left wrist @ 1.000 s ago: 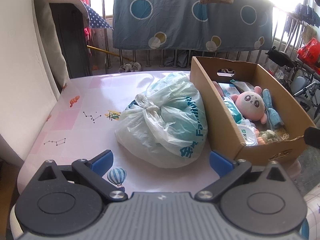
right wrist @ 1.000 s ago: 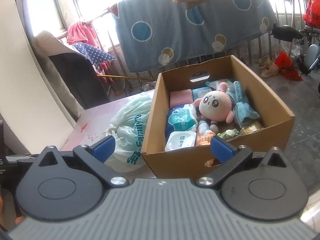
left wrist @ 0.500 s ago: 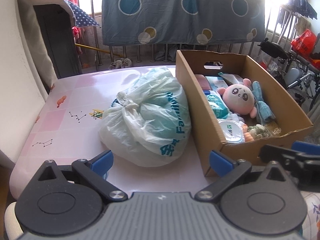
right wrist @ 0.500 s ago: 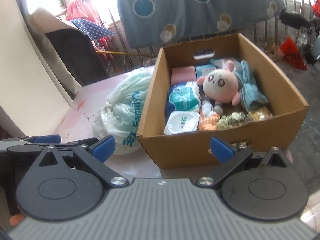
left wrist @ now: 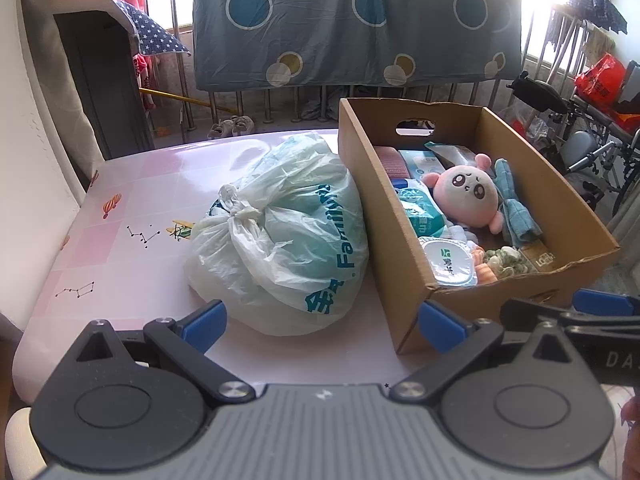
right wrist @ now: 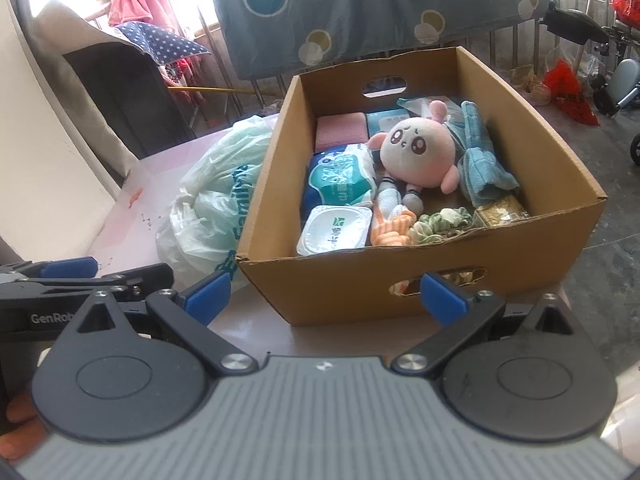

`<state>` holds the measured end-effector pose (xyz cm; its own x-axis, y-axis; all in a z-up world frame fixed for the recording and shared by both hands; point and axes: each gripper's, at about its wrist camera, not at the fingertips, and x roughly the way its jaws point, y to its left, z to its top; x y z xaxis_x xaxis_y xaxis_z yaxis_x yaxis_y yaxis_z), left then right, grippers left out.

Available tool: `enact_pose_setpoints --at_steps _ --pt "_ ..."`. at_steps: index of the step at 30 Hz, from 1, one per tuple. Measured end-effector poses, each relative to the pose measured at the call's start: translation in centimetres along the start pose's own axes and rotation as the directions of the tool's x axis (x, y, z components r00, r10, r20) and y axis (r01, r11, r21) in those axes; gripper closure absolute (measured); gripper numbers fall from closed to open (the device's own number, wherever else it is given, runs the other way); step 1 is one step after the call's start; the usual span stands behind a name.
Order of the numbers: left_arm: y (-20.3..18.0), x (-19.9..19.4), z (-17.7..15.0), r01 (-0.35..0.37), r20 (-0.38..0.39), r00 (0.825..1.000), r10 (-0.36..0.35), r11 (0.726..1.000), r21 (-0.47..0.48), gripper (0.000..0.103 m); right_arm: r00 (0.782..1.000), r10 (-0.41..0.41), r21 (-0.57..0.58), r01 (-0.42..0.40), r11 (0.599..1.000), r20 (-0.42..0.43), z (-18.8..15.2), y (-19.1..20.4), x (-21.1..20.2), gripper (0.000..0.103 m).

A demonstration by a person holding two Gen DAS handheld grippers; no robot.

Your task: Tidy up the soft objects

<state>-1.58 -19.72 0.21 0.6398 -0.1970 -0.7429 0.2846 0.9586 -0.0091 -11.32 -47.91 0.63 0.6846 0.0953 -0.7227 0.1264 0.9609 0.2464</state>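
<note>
In the left wrist view, the left tongs (left wrist: 322, 322) are seen spread wide with nothing between the blue tips, held low over the near edge of the pink counter (left wrist: 132, 216). A knotted plastic bag (left wrist: 280, 240) is lying on the counter, pressed against the left wall of the cardboard box (left wrist: 376, 216). Inside the box a pink plush toy (left wrist: 468, 196) is resting against a blue cloth (left wrist: 516, 208), with a white lidded tub (left wrist: 450, 262) near the front wall. The right tongs (left wrist: 592, 312) are glimpsed at the right edge.

In the right wrist view, the right tongs (right wrist: 324, 294) are likewise gaping and empty, poised before the box (right wrist: 500, 264) front wall. The plush toy (right wrist: 416, 152) is lying in the middle of the box, beside a tissue pack (right wrist: 340, 180); a green item (right wrist: 440, 220), possibly a scrunchie, is found at the front. The left tongs (right wrist: 80, 276) are seen side-on at the left edge
</note>
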Motion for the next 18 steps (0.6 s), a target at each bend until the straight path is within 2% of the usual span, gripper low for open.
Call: enact_pose_setpoints --at_steps 18 --pt "0.13 -0.02 -0.08 0.004 -0.002 1.0 -0.004 1.0 0.0 0.0 0.999 -0.032 -0.042 0.032 0.999 0.003 0.31 0.49 -0.3 0.001"
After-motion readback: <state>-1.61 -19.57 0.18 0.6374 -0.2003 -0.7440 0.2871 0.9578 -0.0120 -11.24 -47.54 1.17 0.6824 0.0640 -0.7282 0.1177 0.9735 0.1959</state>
